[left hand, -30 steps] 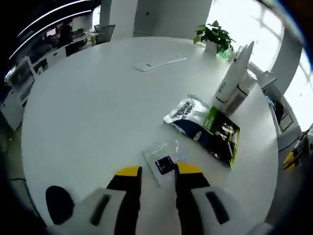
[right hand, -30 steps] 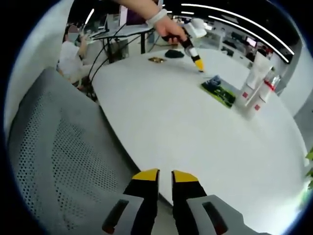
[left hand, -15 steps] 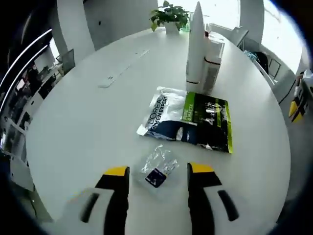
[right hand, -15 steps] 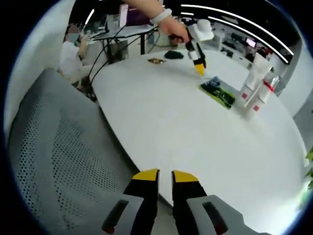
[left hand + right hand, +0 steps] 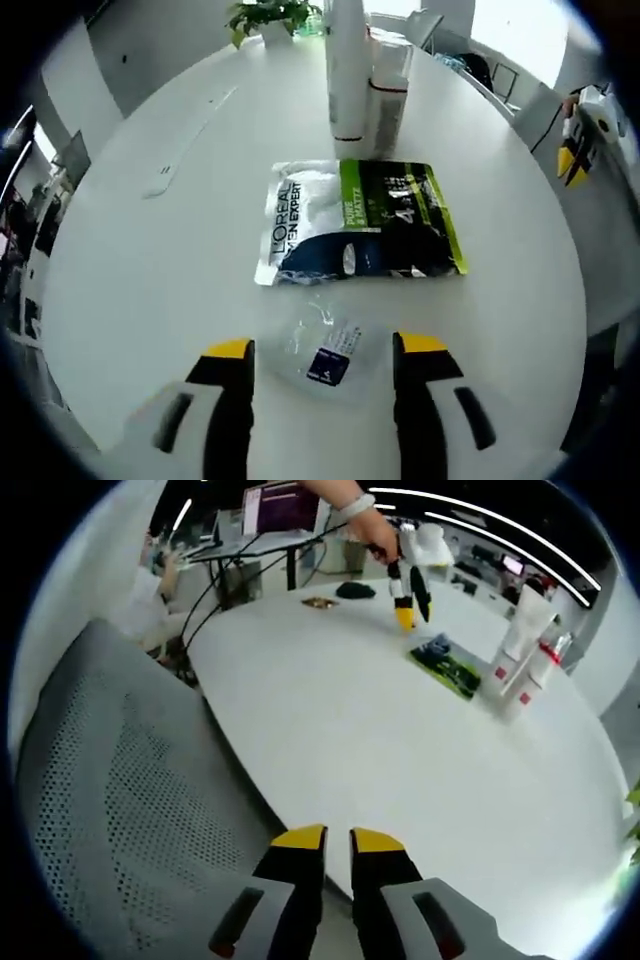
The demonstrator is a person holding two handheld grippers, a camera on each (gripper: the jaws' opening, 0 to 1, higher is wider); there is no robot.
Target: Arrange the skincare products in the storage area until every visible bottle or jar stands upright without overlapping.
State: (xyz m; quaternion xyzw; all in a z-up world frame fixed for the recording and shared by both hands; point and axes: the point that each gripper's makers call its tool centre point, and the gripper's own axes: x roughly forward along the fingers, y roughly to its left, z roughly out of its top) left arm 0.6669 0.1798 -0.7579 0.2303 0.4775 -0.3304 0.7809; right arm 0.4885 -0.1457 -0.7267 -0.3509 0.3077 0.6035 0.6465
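Skincare tube (image 5: pixel 347 65), tall and white, standing upright at 12 o'clock on the white round counter (image 5: pixel 150 270) in the left gripper view, touching a shorter clear bottle (image 5: pixel 387 100) just to its right. Below them, lying flat: a sachet pack (image 5: pixel 355 222), white and dark blue on its left half, green and black on its right. Nearer still, a small clear sample packet (image 5: pixel 328 350) with a dark label, flat on the counter between the two yellow-tipped jaws of the left tool (image 5: pixel 325 350); jaws spread wide, straddling the packet, gripping nothing. Potted plant (image 5: pixel 270 18) at the far rim, around 11 o'clock. Right tool (image 5: pixel 572 160) in sight at 2 o'clock, past the counter's edge.

From the right gripper view: right tool (image 5: pixel 325 837) at 6 o'clock, jaws nearly together with a narrow gap, empty, hovering over the counter's near edge beside a grey mesh chair back (image 5: pixel 110 810) at 8 o'clock. Across the counter at 1 o'clock, a hand (image 5: pixel 372 532) holding the left tool (image 5: pixel 408 610) pointed down just above the sachet pack (image 5: pixel 447 665). Tube (image 5: pixel 525 620) and bottle (image 5: pixel 540 670) upright at 2 o'clock.
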